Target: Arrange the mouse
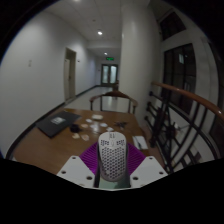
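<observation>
Already the mouse (pixel 112 156) sits clamped btwn the gripper (pixel 112 172) fingers, long axis pointing fwd, above the table (pixel 50 145).

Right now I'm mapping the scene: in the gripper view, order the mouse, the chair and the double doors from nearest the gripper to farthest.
1. White perforated mouse, between the gripper fingers.
2. Wooden chair, beyond the table's far end.
3. Double doors, at the corridor's end.
</observation>
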Motion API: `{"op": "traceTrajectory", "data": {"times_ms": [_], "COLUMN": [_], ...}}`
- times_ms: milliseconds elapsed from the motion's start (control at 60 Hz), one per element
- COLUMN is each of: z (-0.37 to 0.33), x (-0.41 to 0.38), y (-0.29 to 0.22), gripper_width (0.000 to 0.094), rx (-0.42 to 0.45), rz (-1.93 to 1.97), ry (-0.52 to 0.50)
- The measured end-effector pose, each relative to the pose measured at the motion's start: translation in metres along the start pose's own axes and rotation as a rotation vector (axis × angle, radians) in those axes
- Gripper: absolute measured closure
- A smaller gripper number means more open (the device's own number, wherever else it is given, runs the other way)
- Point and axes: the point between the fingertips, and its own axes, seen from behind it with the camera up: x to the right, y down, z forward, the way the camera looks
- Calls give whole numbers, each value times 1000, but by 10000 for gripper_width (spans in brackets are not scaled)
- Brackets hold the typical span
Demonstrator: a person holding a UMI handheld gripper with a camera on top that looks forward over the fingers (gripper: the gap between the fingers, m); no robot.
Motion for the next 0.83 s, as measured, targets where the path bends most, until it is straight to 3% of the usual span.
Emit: {"op": "traceTrajectory", "data": {"times_ms": [100,317,350,483,550,567,600,833], "z": [-10,12,16,13,-5,-10,-22,-125], "x": [35,34,35,34,32,33,37,93], "y": [60,158,152,159,156,153,149,167], "gripper_width": [591,572,561,364,84,66,98,88], "rx": [-110,-323,-301,-341,-342,-332,-311,-296], "rz": [9,72,78,100,95,94,88,118], "ry": [68,51,52,19,-27,-35,-46,-18]}}
